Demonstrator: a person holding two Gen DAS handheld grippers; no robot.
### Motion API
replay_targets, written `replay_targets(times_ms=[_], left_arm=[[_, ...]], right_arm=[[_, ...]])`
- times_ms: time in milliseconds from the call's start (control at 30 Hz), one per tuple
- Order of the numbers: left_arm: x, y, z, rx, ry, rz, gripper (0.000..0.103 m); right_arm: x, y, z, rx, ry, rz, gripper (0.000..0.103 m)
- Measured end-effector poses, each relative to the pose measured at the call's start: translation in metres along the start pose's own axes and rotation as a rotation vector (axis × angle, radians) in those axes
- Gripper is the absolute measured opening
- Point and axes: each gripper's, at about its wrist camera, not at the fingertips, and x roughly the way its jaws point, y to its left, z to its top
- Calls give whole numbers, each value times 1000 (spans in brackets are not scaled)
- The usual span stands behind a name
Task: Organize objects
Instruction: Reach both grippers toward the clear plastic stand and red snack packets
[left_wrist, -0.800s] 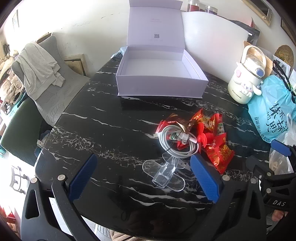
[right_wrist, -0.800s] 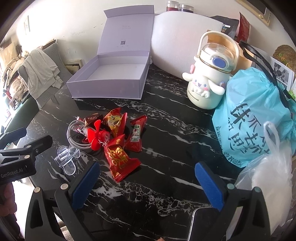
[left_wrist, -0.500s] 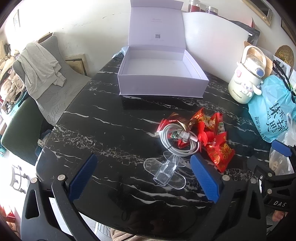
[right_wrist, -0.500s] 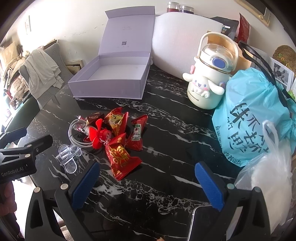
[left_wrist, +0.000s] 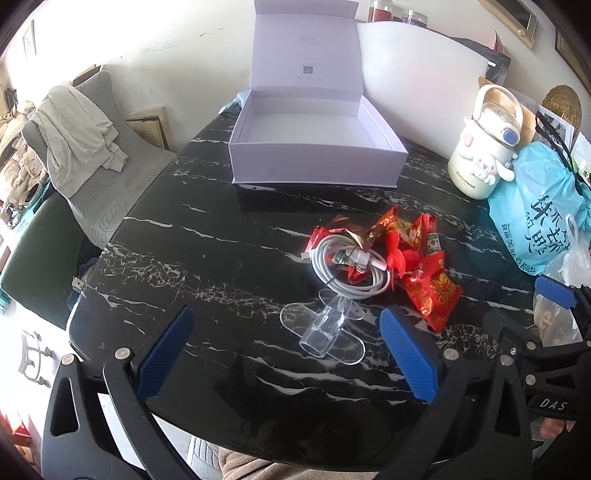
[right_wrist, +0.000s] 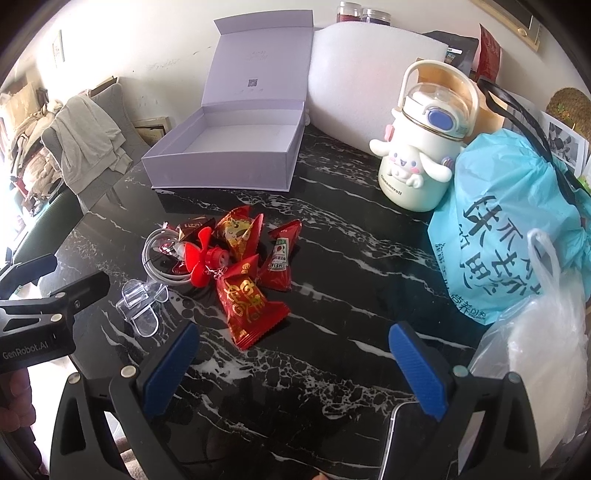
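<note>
Probably best, with both the left gripper (left_wrist: 284, 350) and right gripper (right_wrist: 295, 365) spread wide and empty, to lower the left one over the clear stand (left_wrist: 325, 328) lying just ahead between its jaws, then carry it to the open box (left_wrist: 314, 147) far beyond.

— What's lying on the desk (left_wrist: 207, 236)?

— A small heap: a coiled white cable (left_wrist: 347, 267), a red toy fan (right_wrist: 205, 258) resting against it, and red snack packets (right_wrist: 247, 302) fanned out beside them (one is a ketchup sachet (right_wrist: 280, 258)). A clear plastic stand (left_wrist: 325, 326) lies tipped over just in front of the cable.

— And the box?

— The lilac box (left_wrist: 314, 147) sits behind the heap, well apart, lid upright, nothing inside.
</note>
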Motion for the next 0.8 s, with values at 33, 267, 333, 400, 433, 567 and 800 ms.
replay_targets(times_ms=[33,267,333,400,433,567,800], left_arm=[[1,-1,-1,1,2,-2,101],[6,-3,-7,-1,23,-24,101],[8,-3,-9,-2,31,-33,101],[11,-4,-11,20,39,-59,101],[12,-4,-11,20,42,-63,101],[17,-2,-15,11,60,-89,101],[30,-1,-16,29,87,-90,101]], right_arm=[[0,0,0,-1,2,1,102],[3,1,-5,-10,8,10,102],[5,1,-7,-11,10,18,102],[7,2,-9,-13,11,27,102],[8,2,-9,-14,13,32,102],[15,4,-13,-19,14,48,102],[33,7,-17,-30,53,87,100]])
